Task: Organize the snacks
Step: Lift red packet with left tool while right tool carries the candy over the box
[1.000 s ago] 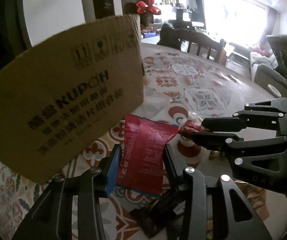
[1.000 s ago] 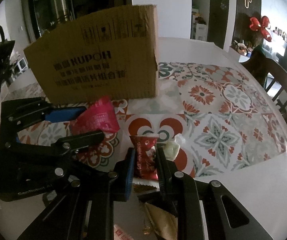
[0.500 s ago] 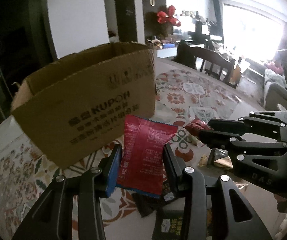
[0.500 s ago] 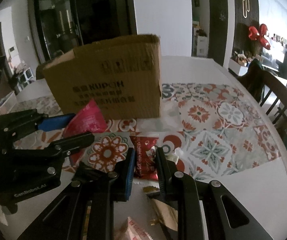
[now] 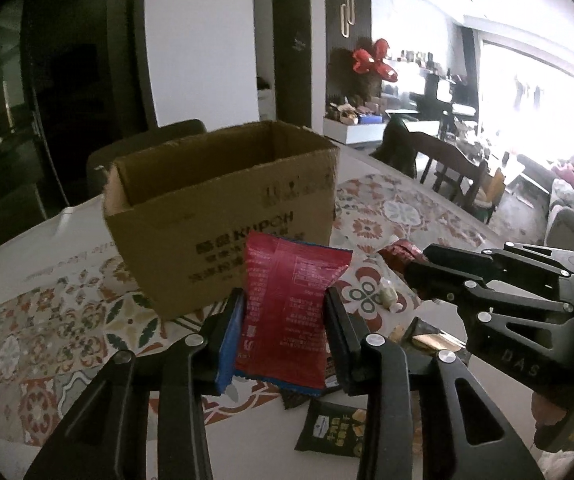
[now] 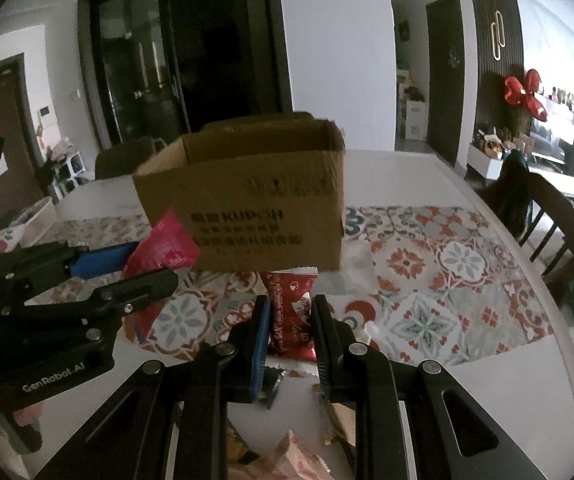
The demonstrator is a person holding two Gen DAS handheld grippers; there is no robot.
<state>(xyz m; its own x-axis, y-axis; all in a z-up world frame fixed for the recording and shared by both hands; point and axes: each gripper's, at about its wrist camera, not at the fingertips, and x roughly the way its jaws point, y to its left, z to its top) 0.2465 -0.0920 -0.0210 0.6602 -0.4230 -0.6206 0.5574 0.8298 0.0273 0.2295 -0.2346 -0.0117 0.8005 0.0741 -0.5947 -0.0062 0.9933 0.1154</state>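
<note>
Up at centre frame in both wrist views sits the cardboard box (image 5: 223, 216), open-topped on the patterned tablecloth (image 5: 399, 216), and that is plainly where these snacks are meant to go. Low in the left wrist view the left gripper (image 5: 283, 320) has a red snack packet (image 5: 287, 304) pinched upright between its fingers (image 5: 229, 332), jaws only partly apart because the flat packet fills the gap; they have just been closing a touch further on it, probably to stop the slick wrapper sliding. The packet stands in front of the box's printed wall, below the rim, so my guess is it needs more height before it can go over the edge.

Over at the right of that same view the right gripper (image 6: 287, 320) comes in alongside. In its own view it is nearly closed, clamping a small red wrapped sweet (image 6: 291, 312) held end-up, the crimped top poking above the fingertips, just short of the box's lower right corner.

Bottom of frame, loose snacks wait on the table: a dark packet (image 5: 337, 428) and a gold wrapper (image 5: 427, 338). Two hands, one item each: that looks like a way to halve the trips.
</note>
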